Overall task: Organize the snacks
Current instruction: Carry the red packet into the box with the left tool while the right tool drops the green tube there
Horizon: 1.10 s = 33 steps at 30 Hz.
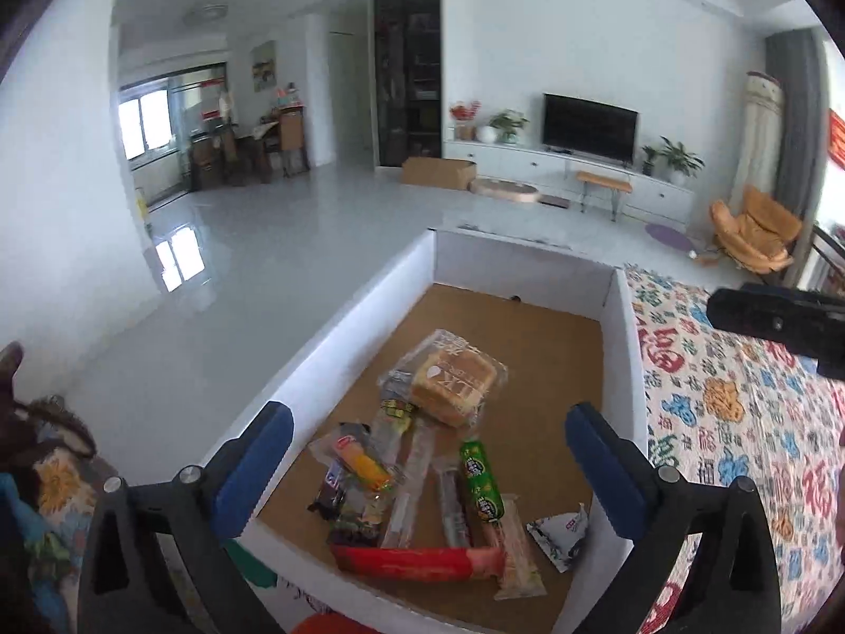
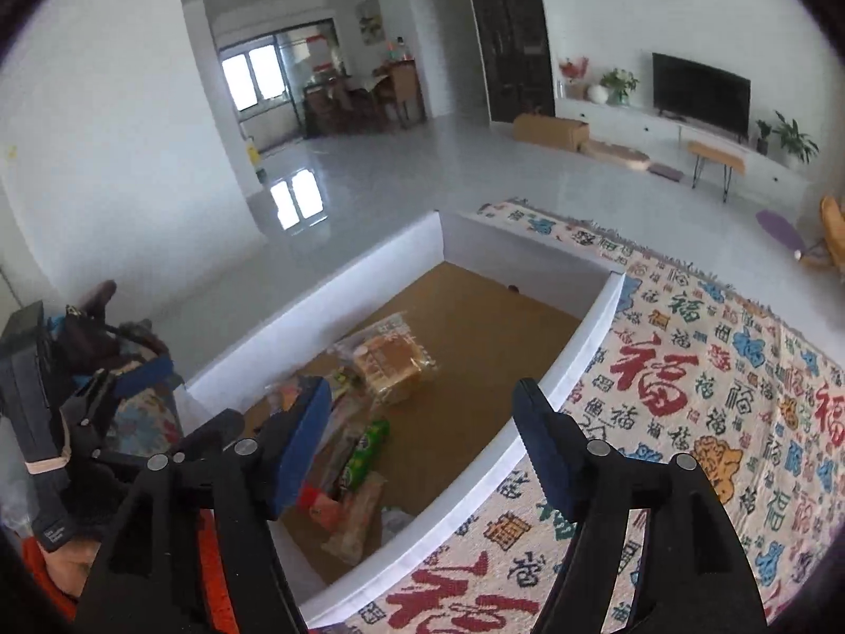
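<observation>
Left tongs: spread wide, nothing between the blue pads. Hovering above the near end of a white box, pointing straight down its length.

Right tongs: likewise wide open and empty, held further right, straddling the box's right wall with one finger over the patterned cloth.

Directly ahead of and below the left tongs, on the brown box floor: a heap of snacks.
- Bread pack furthest out, lying flat, roughly square.
- Green roll and the clear stick packs beside it, long axes running away from the tongs, near enough in line with the fingers.
- Red pack crosswise against the near wall, long axis left to right.
- Orange pack on a slant at the left, and a small white packet apart at the right.

Left tongs plainly nearer to the heap; from the right tongs, everything lies off to the left and below.

No snack in view on the cloth, all of them inside the box. Fits a box already filled from outside just as well as a jumble waiting to be sorted or lifted out. For any pick of the lengthwise sticks, a closing across the short width already suits the left tongs; for the red pack, probably a turn of the wrist.
</observation>
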Available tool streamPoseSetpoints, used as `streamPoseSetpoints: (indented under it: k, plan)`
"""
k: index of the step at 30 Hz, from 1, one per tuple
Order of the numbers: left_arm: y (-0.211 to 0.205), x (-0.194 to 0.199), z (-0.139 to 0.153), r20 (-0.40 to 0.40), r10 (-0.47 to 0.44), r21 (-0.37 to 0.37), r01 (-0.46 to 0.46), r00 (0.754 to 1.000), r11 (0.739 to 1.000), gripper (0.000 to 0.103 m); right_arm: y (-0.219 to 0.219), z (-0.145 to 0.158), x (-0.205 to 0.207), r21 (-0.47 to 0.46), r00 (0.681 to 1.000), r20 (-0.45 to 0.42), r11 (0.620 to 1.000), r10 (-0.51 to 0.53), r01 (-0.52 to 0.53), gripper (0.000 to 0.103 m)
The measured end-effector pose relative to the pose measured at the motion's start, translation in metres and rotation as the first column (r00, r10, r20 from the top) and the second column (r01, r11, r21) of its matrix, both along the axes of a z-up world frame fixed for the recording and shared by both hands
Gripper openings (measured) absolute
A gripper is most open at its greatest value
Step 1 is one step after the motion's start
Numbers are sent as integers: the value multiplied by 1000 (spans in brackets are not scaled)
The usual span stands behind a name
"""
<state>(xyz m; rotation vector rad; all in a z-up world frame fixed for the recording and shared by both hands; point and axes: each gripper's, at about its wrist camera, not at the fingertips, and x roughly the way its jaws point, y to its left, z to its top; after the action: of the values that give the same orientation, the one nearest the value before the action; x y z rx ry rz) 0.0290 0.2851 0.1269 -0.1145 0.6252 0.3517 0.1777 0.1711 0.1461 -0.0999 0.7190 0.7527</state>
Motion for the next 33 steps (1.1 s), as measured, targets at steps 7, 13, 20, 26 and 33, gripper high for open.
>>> streamPoseSetpoints:
  k: [7, 13, 20, 26, 33]
  plan:
    - [8, -8, -8, 16, 116, 34, -117, 993, 993, 103, 9, -4, -10, -27, 1000, 2, 999, 31, -31, 74]
    - [9, 0, -20, -88, 139, 98, -130, 986, 987, 103, 22, -11, -18, -75, 999, 3, 996, 46, -46, 74]
    - [17, -1, -23, -89, 137, 56, -132, 987, 990, 103, 28, -18, -16, -105, 999, -15, 994, 41, -42, 75]
    - [19, 1, -25, -97, 146, 47, -142, 984, 989, 103, 32, -26, -17, -123, 998, -31, 991, 49, -53, 75]
    - [17, 2, -26, -92, 148, 66, -143, 985, 988, 103, 32, -30, -18, -130, 998, -35, 990, 48, -53, 74]
